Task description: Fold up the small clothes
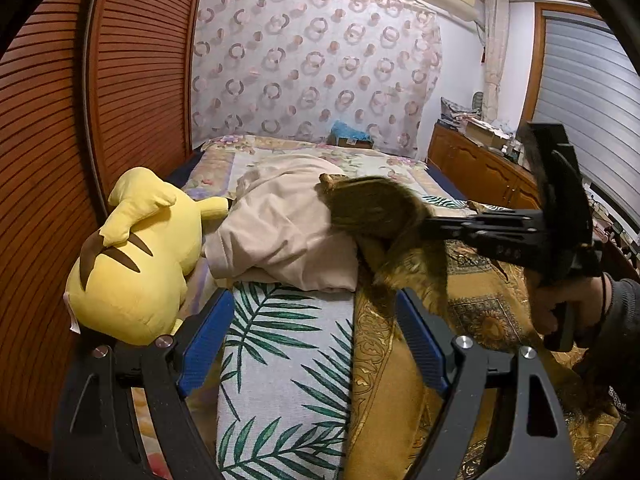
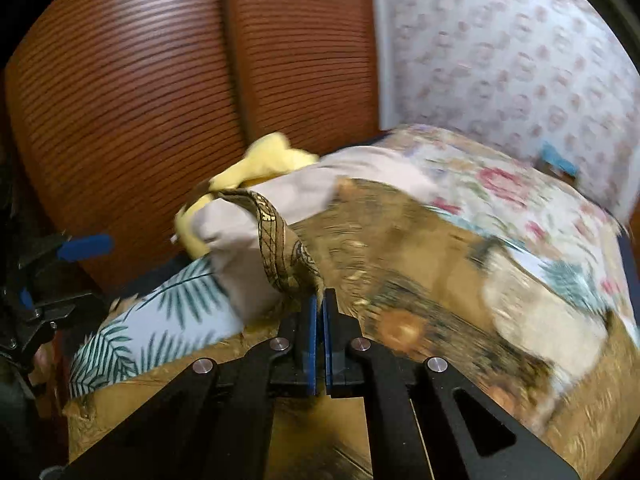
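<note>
On the bed (image 1: 280,360), over the leaf-print cover, a golden patterned cloth (image 1: 480,300) lay spread toward the right side, and that looked like the garment being folded. The right gripper (image 2: 320,300) had its blue fingers (image 2: 311,332) pressed together, and a corner of the golden cloth (image 2: 280,248) rose right out of the tips, so it read as a pinch on that edge. From the left-hand camera the same tool reached across from the right, a person's hand (image 1: 568,304) on its handle, with a blurred flap of the cloth lifted above a beige garment (image 1: 280,232). The left gripper (image 1: 316,344) hung low over the leaf print, fingers (image 1: 204,344) wide apart, nothing between them. A yellow plush toy (image 1: 136,256) sat against the wardrobe (image 1: 80,120), just beside the beige garment.

The step in hand seemed to be the first fold: one corner up and being carried across. Next, by my reckoning, the lifted edge needed laying flat onto the rest of the cloth, clear of the beige garment, while the idle left gripper took the near corner to keep the fold square.
</note>
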A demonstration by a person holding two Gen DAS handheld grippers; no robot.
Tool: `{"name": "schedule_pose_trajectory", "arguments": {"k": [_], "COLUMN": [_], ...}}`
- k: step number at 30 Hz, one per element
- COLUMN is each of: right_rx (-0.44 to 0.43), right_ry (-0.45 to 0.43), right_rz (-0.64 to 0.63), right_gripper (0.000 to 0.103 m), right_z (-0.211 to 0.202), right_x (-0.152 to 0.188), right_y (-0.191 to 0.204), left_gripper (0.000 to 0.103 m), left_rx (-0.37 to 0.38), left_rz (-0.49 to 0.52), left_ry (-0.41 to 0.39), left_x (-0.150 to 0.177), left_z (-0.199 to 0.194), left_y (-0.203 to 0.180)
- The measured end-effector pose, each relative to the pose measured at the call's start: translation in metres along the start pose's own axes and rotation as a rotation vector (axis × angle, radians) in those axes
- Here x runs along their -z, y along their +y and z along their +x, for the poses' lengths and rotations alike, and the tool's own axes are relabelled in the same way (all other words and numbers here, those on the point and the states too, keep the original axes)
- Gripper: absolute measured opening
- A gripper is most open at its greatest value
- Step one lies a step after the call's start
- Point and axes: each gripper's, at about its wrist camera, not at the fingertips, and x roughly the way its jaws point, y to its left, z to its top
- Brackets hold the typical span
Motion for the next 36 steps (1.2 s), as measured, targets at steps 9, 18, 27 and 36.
{"name": "schedule_pose_trajectory", "arguments": {"k": [9,18,27,36], "right_rx": [0.195,0.146,0.208,0.245], "right_ry": [0.042,0.023,0.046,0.091], "right_rz": [0.084,0.084,0.097,0.133], "right_gripper": [0.017,0.051,0.056,0.056], "right_z": [-0.030,-0.059,-0.088,-0.089], "right_x": [0.037,0.032,0.046,0.067], "right_y": [-0.037,-0.031,-0.064,-0.091], "left_gripper": [0.083,0.083,0.066,0.047], "left_rx": [0.020,0.047,0.109,0.127], "left_rz": [0.026,0.065,0.139,0.153], "left_ry": [0.007,0.017,0.054,0.185], "left_x": [-0.002,-0.013,-0.036,-0.052], "left_z": [0.005,0.019,0.048,0.110], "left_y": [-0.015,-0.036,-0.065,-0.077]}}
